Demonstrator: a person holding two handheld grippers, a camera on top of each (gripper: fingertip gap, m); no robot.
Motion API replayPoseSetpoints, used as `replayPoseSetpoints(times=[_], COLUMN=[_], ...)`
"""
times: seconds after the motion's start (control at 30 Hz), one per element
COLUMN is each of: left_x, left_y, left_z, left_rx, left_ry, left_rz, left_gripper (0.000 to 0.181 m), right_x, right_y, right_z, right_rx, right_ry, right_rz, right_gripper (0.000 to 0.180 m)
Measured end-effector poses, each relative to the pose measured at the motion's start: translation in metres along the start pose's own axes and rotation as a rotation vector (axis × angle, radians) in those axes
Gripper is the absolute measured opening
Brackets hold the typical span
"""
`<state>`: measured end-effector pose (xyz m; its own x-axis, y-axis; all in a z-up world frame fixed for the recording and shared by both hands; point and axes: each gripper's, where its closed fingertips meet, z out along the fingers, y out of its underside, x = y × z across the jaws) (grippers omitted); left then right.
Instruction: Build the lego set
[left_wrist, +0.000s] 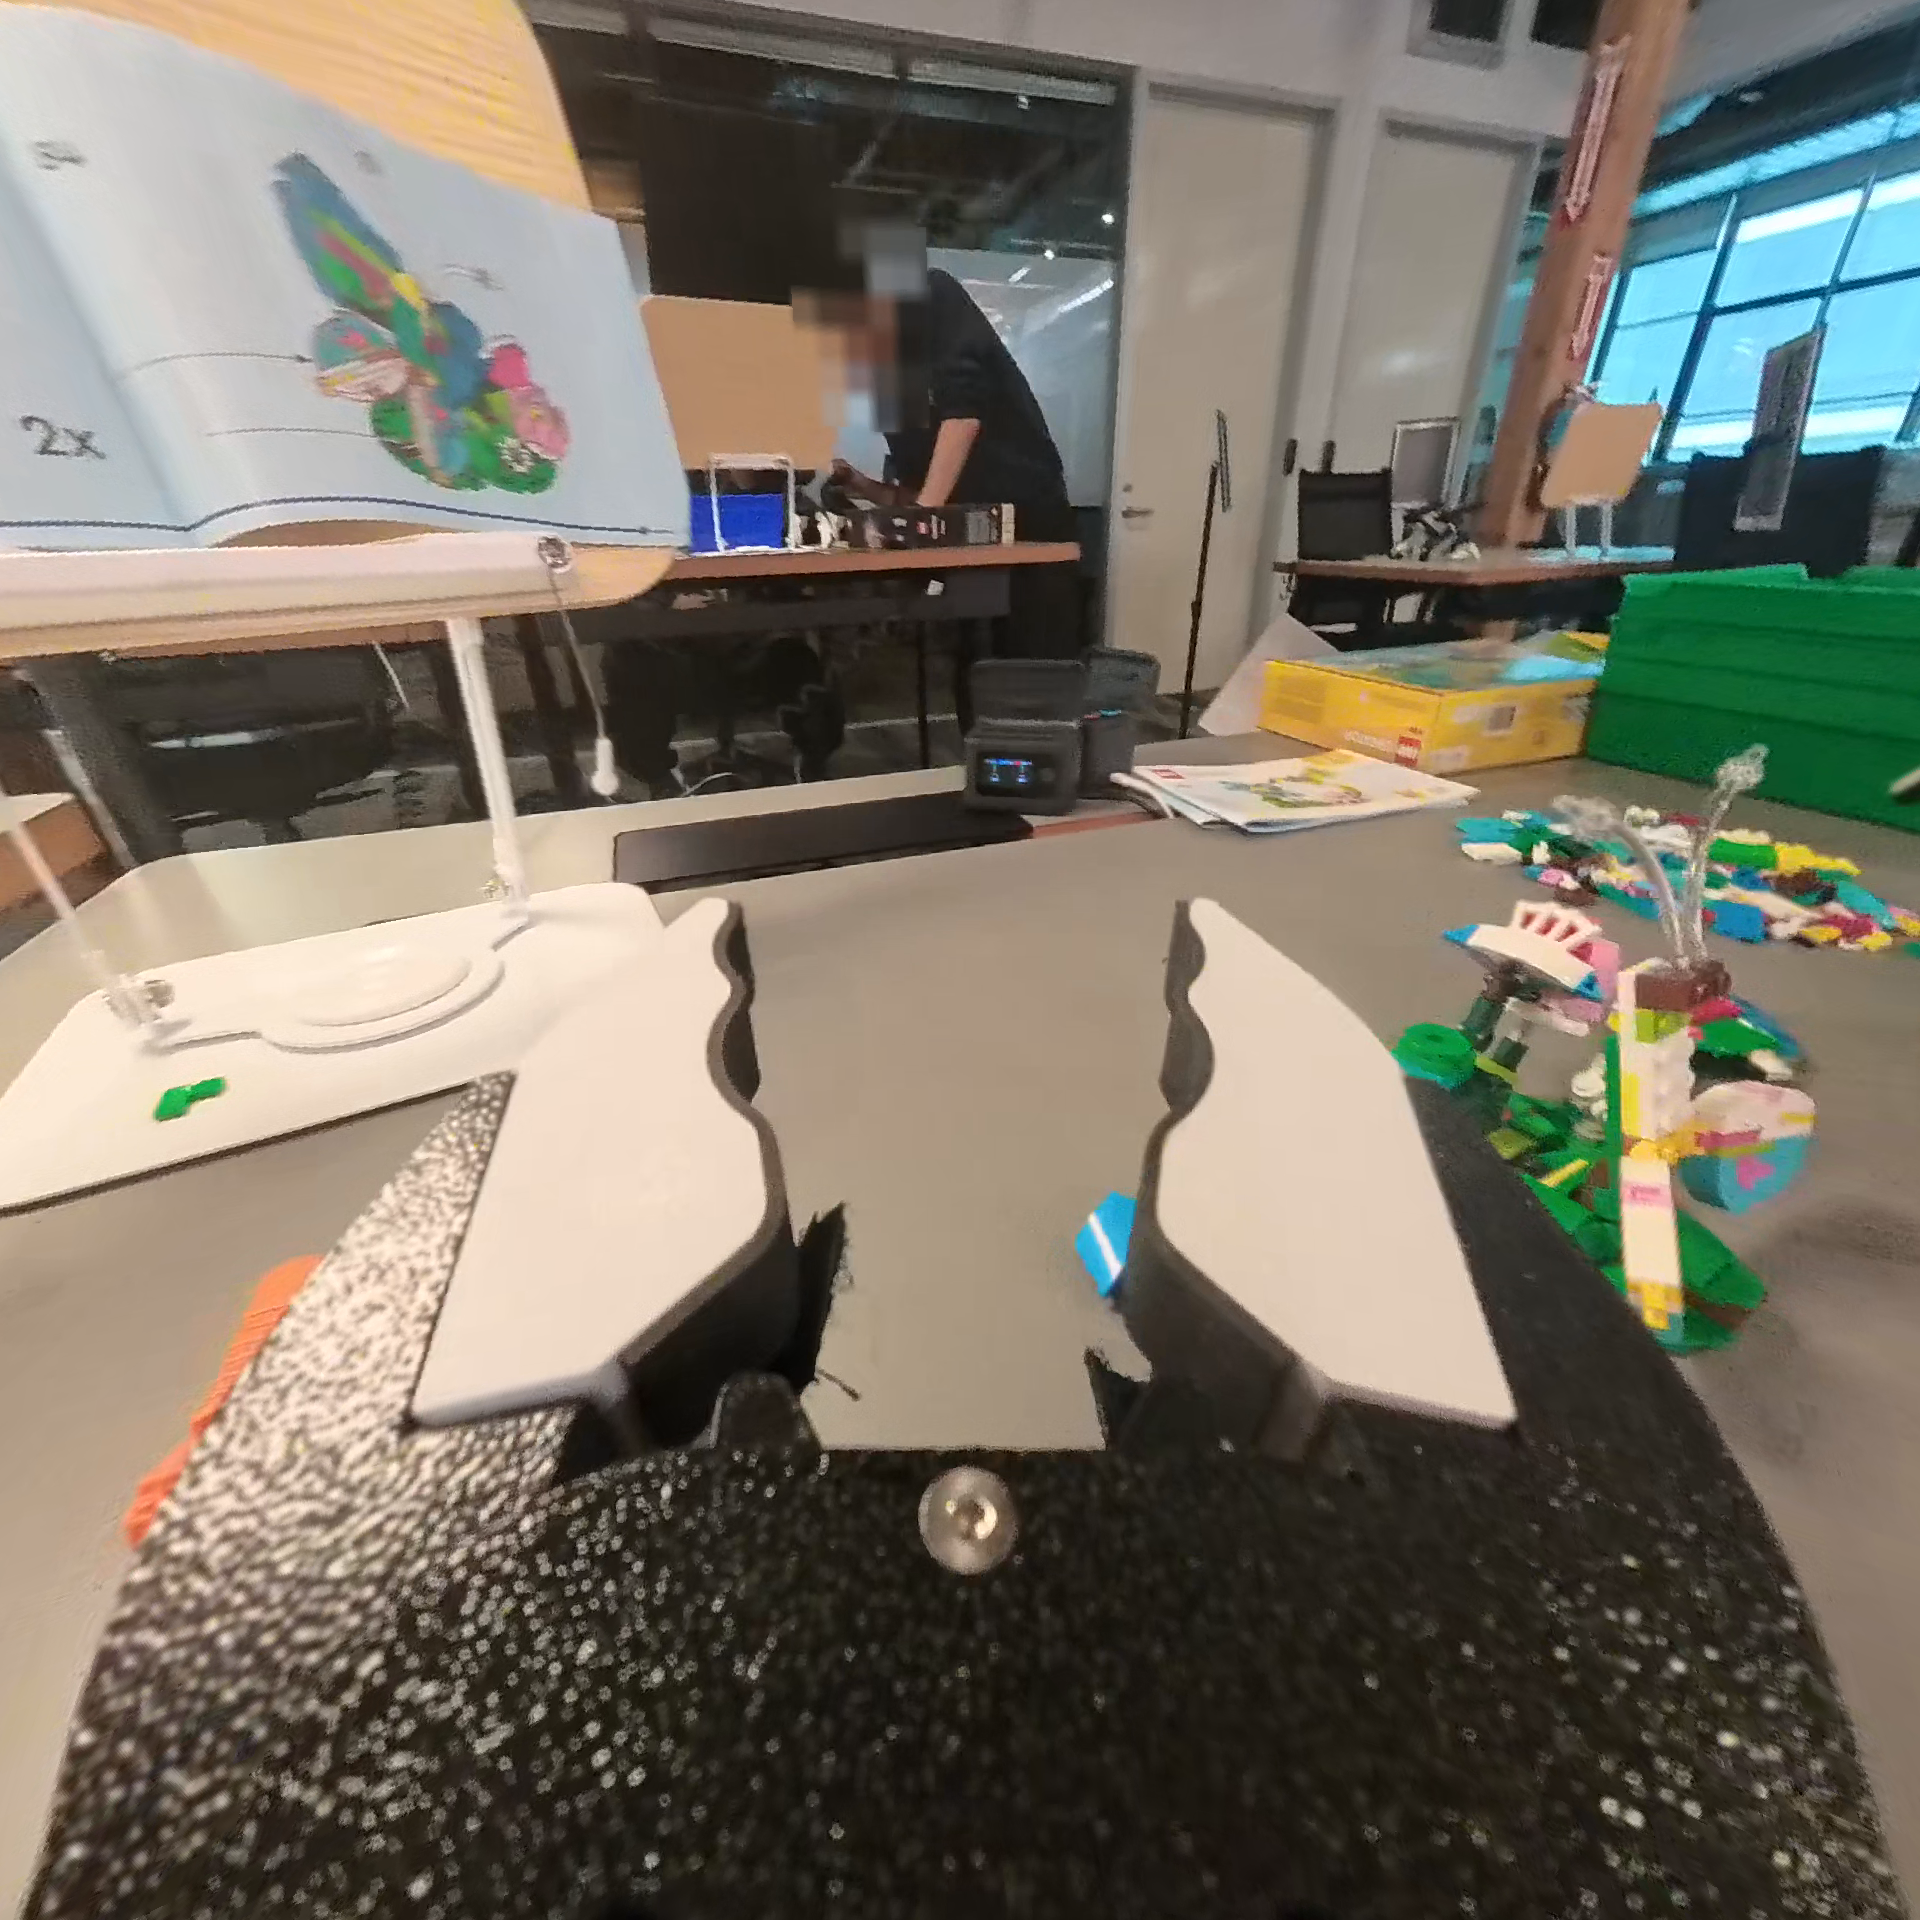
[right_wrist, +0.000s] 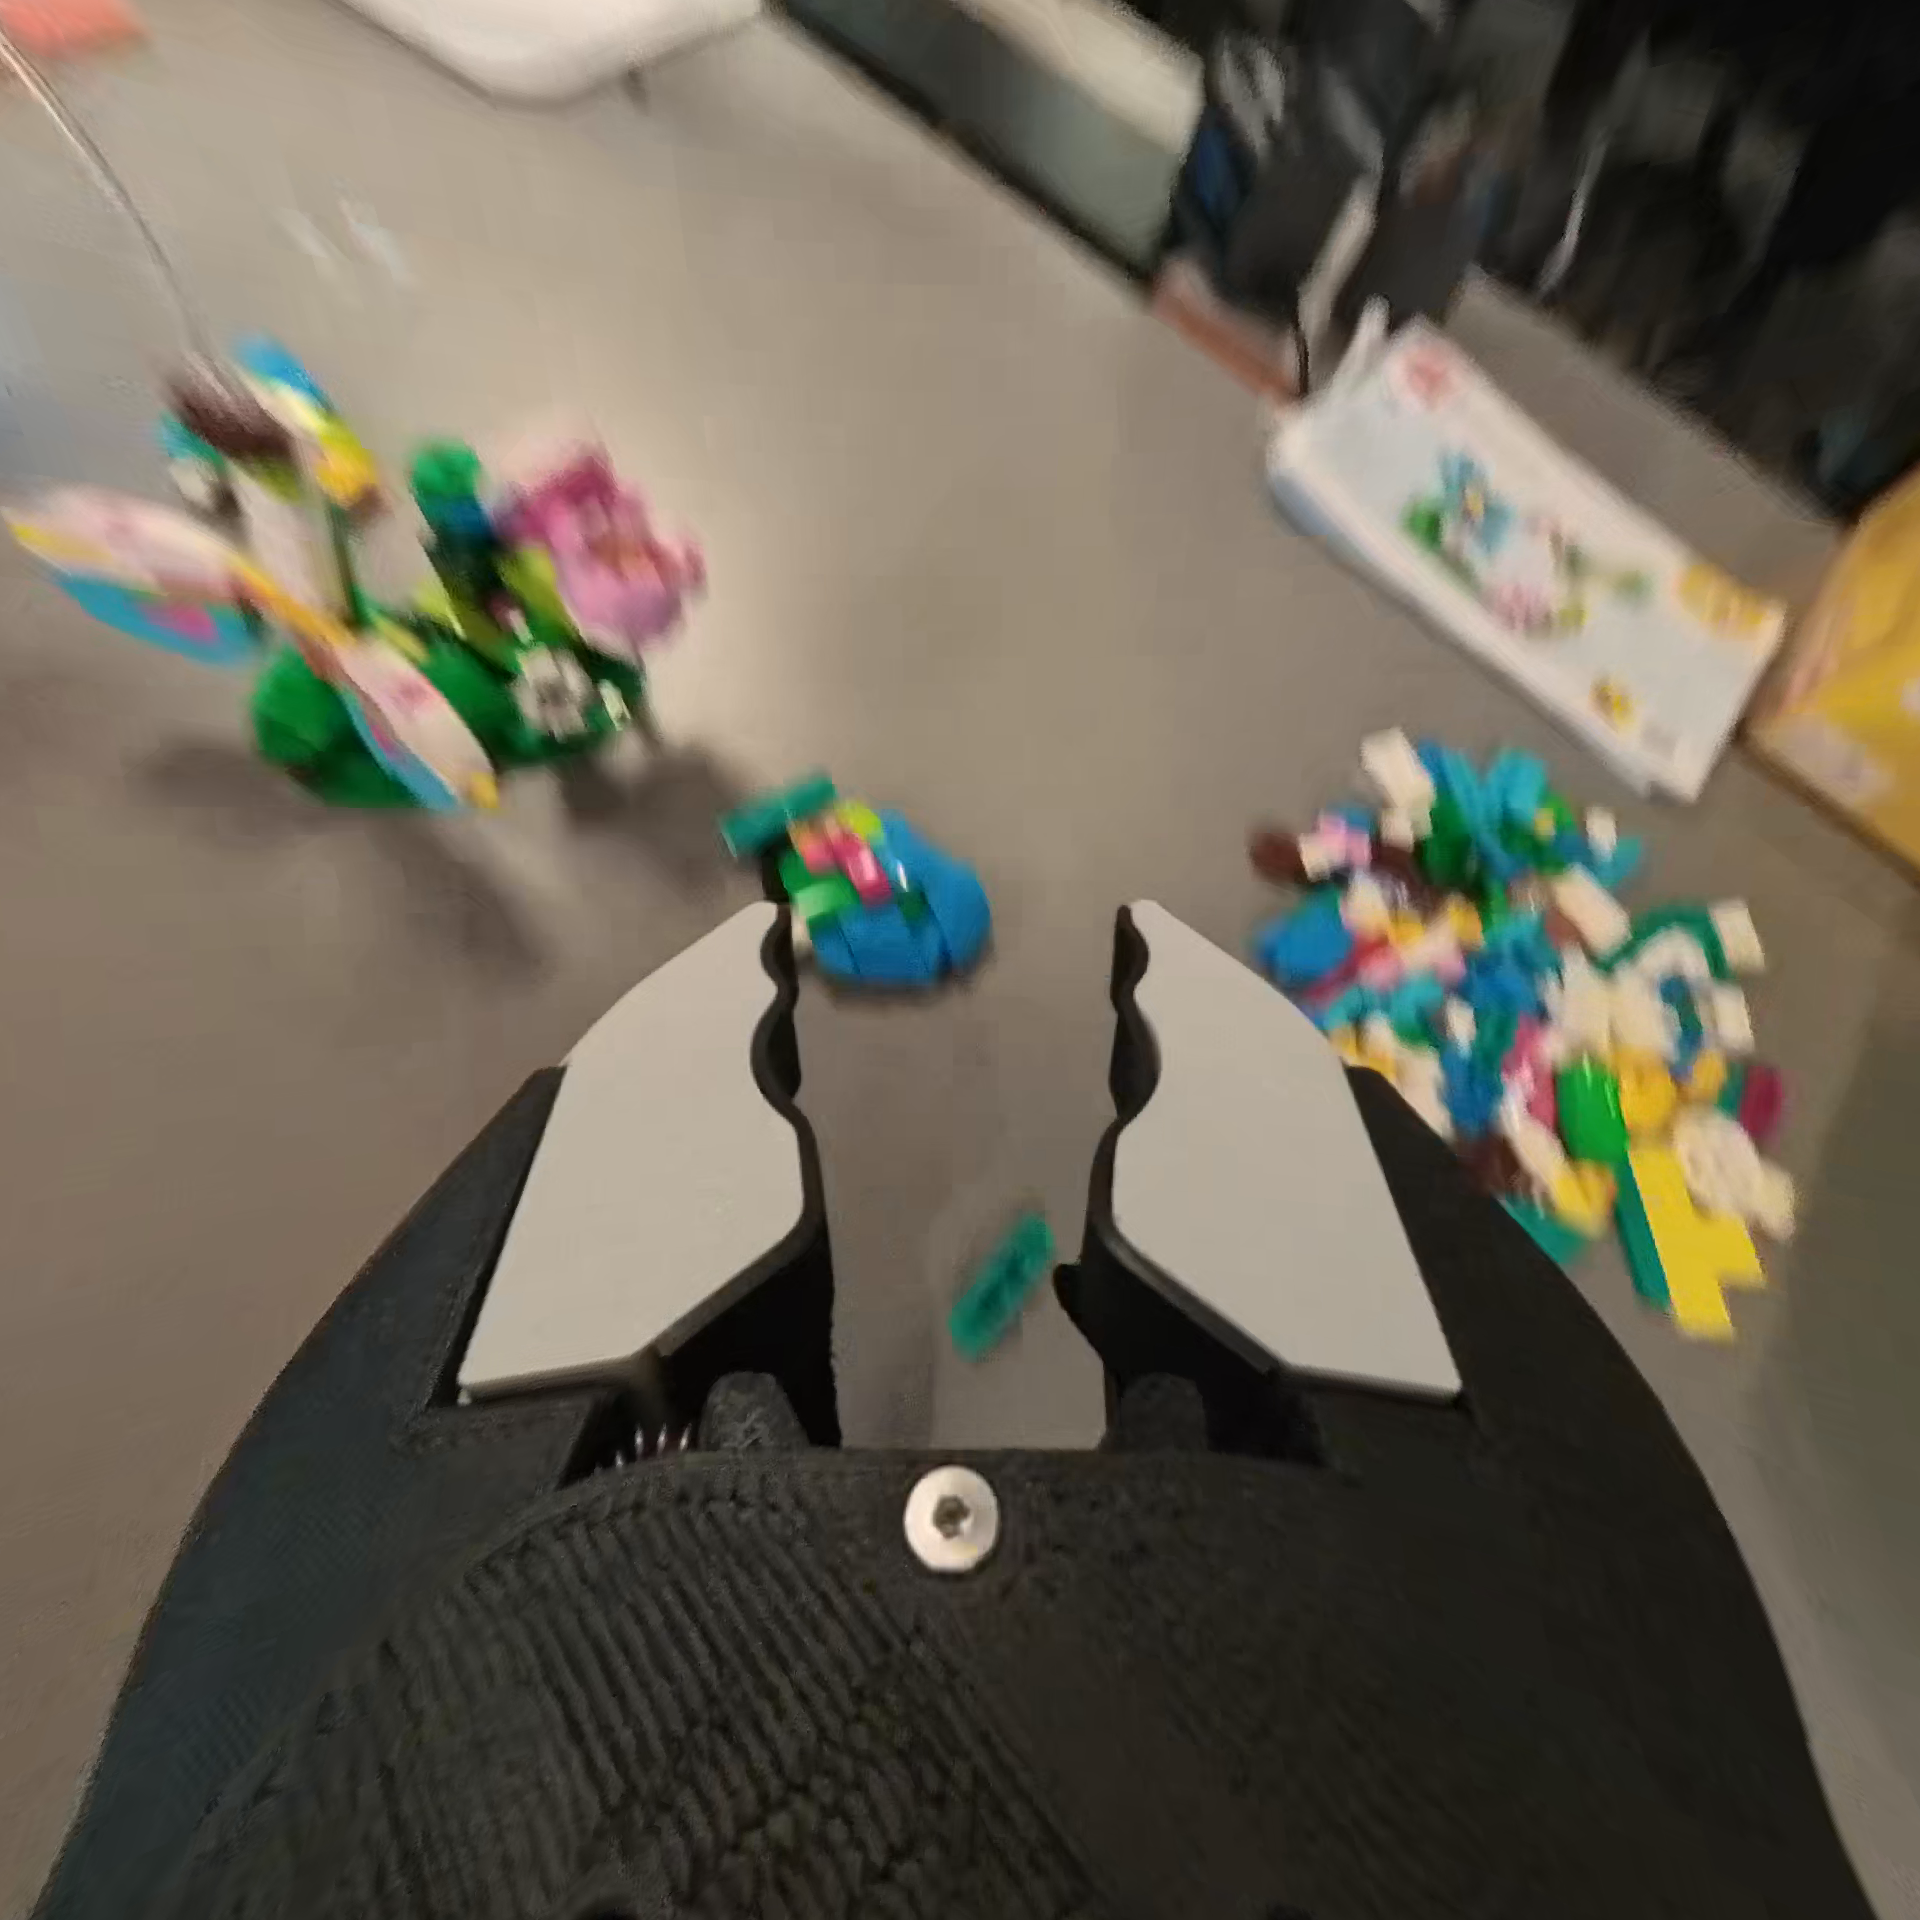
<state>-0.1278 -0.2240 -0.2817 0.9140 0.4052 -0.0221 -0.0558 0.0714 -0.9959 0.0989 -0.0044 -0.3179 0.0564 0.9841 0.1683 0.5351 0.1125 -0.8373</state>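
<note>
My left gripper (left_wrist: 961, 914) is open and empty over the grey table (left_wrist: 956, 1039). A blue piece (left_wrist: 1103, 1242) lies by its right finger. The partly built butterfly model (left_wrist: 1631, 1122) on green leaves stands to its right. My right gripper (right_wrist: 948, 914) is open and empty above the table; this view is blurred. A blue, green and pink sub-assembly (right_wrist: 873, 899) lies just past its fingertips. A small teal piece (right_wrist: 1003, 1283) lies between the fingers on the table. The butterfly model (right_wrist: 384, 623) stands far left. A pile of loose bricks (right_wrist: 1517, 1018) lies to the right.
An open instruction book (left_wrist: 312, 343) sits on a white stand (left_wrist: 343, 997) at the left, with a green piece (left_wrist: 187, 1098) on its base. Booklets (left_wrist: 1299, 790), a yellow box (left_wrist: 1423, 696) and green bins (left_wrist: 1766, 675) lie far right. A person works at a far table.
</note>
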Motion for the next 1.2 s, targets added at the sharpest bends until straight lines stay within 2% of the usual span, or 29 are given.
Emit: replayPoseSetpoints(times=[0.07,0.2,0.3,0.4,0.6,0.83,1.0,1.2], left_x=[-0.005,-0.003,-0.002,0.001,0.015,0.028,0.032,0.039], left_y=[-0.002,-0.004,0.002,0.002,0.001,-0.002,-0.005,-0.007], left_z=[-0.003,-0.009,-0.007,-0.008,0.001,0.004,0.004,0.002], left_rx=[0.017,0.034,0.01,0.014,0.035,0.071,0.091,0.101], left_ry=[-0.024,-0.021,-0.025,-0.018,0.032,0.15,0.216,0.227], left_rz=[-0.008,0.019,0.046,0.071,0.096,-0.024,-0.102,-0.061], left_gripper=[0.077,0.076,0.077,0.075,0.074,0.074,0.073,0.073], right_x=[-0.009,-0.013,-0.009,-0.004,-0.009,-0.013,-0.013,-0.021], right_y=[-0.024,-0.04,-0.046,-0.045,-0.042,-0.042,-0.041,-0.041], right_z=[0.016,0.039,0.04,0.032,0.013,0.003,0.002,0.004], right_rx=[0.159,0.324,0.427,0.498,0.553,0.58,0.583,0.596], right_ry=[-0.009,0.039,0.091,0.187,0.243,0.286,0.252,0.162], right_rz=[-0.033,-0.059,0.005,-0.013,-0.078,-0.15,-0.144,-0.12], right_gripper=[0.058,0.059,0.059,0.059,0.058,0.056,0.056,0.055])
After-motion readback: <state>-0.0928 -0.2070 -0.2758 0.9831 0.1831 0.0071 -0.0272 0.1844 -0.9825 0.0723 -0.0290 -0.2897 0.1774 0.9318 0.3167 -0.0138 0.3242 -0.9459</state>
